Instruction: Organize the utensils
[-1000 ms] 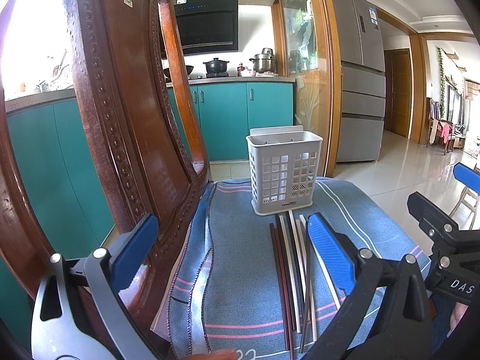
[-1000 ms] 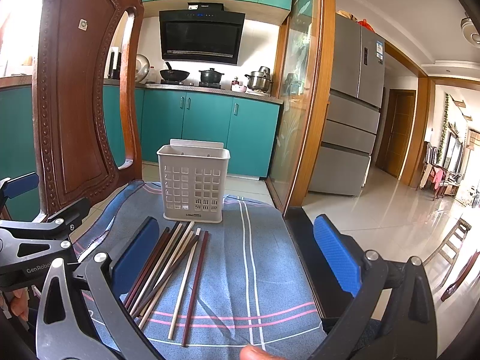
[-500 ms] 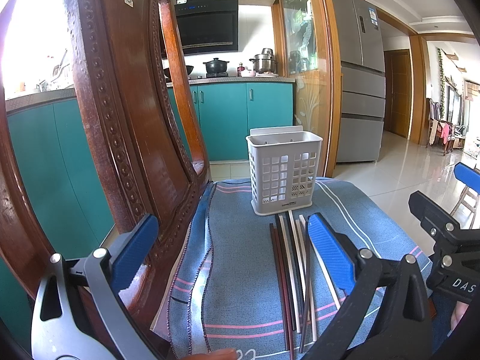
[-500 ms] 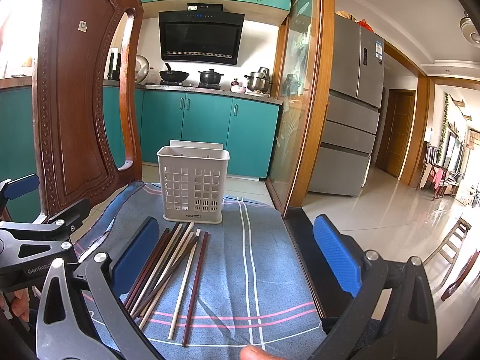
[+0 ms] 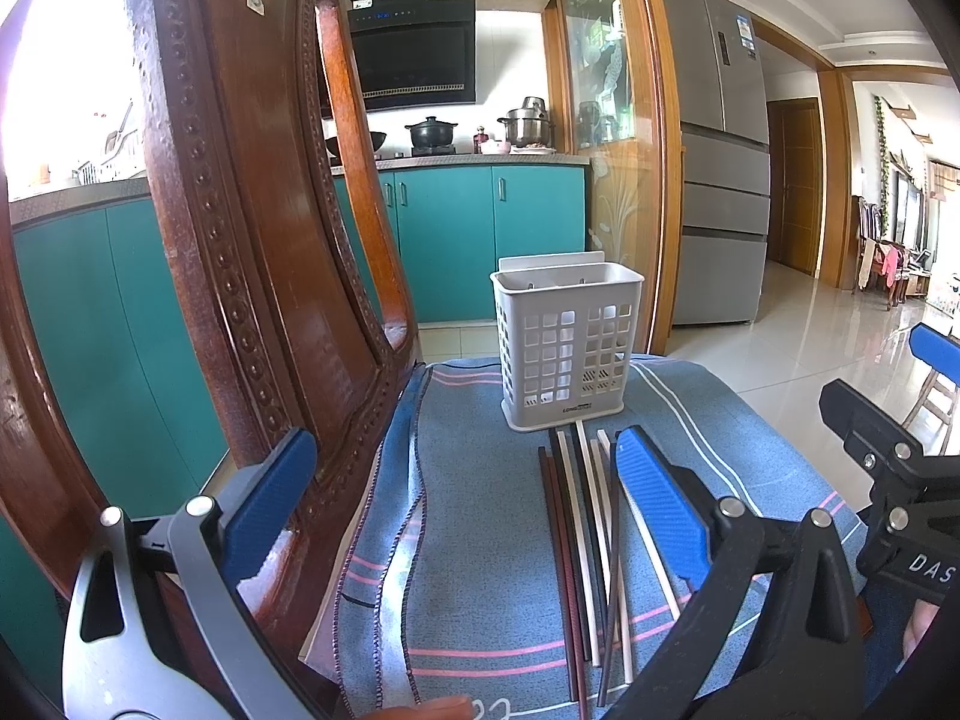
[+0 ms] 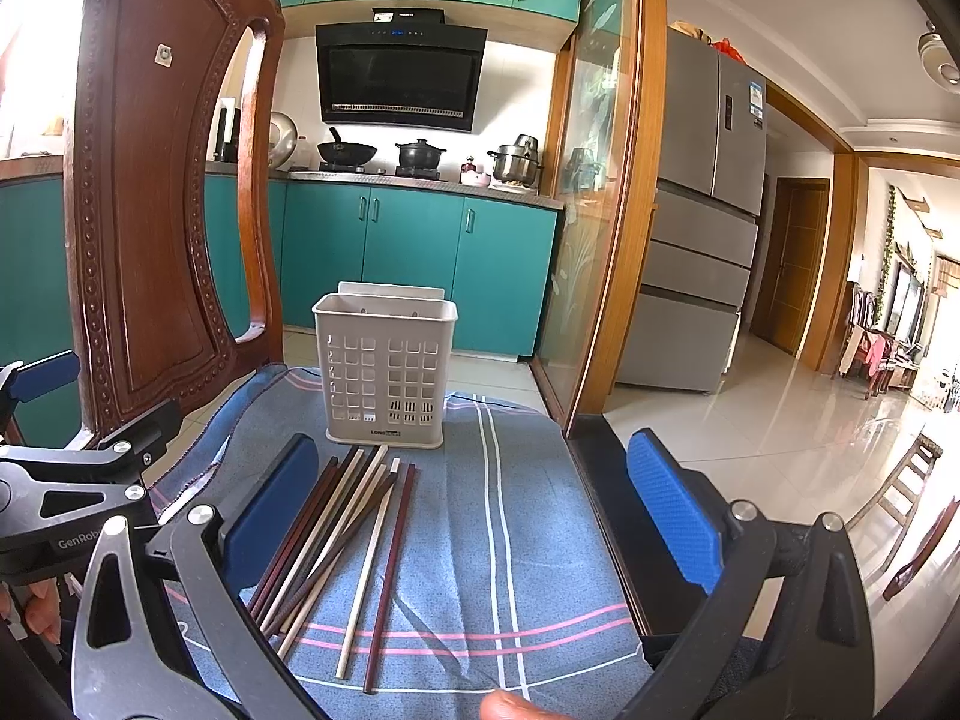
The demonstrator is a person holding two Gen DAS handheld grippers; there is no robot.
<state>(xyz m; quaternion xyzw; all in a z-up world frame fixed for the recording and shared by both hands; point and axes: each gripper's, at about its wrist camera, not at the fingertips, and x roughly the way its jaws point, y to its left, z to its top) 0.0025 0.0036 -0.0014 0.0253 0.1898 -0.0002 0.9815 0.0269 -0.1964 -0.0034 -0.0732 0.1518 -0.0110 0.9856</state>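
Several slim chopsticks (image 6: 354, 534), dark brown and pale cream, square-sectioned and lying fanned on nubbly blue cloth (image 6: 516, 516) with pink and white stripes, tips toward 12 o'clock just short of a white plastic holder (image 6: 384, 384): boxy, grid-pierced, upright. Both grippers empty with jaws spread wide: left (image 5: 462, 510) over the cloth's 9 o'clock edge beside a carved, glossy wooden chair back (image 5: 240, 240), right (image 6: 474, 510) straddling the sticks, ribbed blue pads (image 6: 672, 516) clear of everything.
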